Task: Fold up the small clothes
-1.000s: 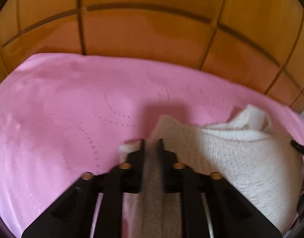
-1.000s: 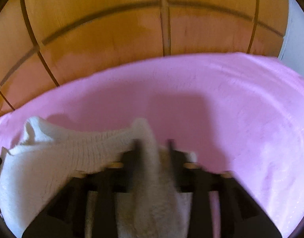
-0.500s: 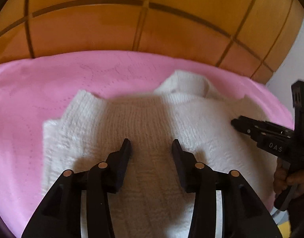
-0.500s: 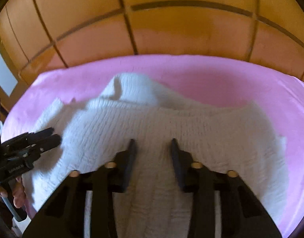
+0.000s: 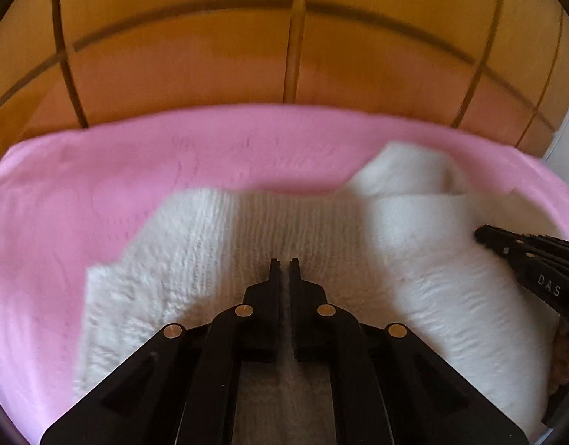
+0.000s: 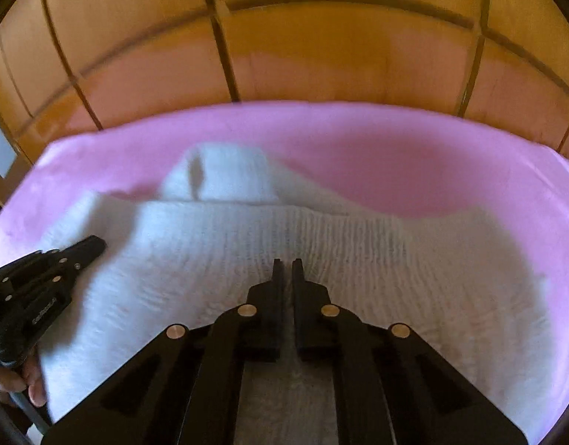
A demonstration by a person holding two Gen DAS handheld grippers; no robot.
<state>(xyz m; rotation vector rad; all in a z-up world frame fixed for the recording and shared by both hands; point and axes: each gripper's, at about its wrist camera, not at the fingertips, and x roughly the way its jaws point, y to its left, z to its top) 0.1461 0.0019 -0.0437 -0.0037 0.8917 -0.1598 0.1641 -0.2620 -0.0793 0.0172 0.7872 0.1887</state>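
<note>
Altogether, two closed grippers, left (image 5: 284,264) and right (image 6: 288,264), empty, their jaws just shut, hovered over one white ribbed-knit sweater (image 5: 217,244) on the pink blanket (image 5: 62,204).

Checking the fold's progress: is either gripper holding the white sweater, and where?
Cannot be told: left gripper and right gripper have just closed over the middle of the white sweater; no pinched fold shows.

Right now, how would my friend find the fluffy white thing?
Find the pink blanket spread before the wooden panelled wall. On it lies a white knitted sweater, ribbed and fuzzy, its folded collar toward the wall. It is the only white thing on the pink.
</note>
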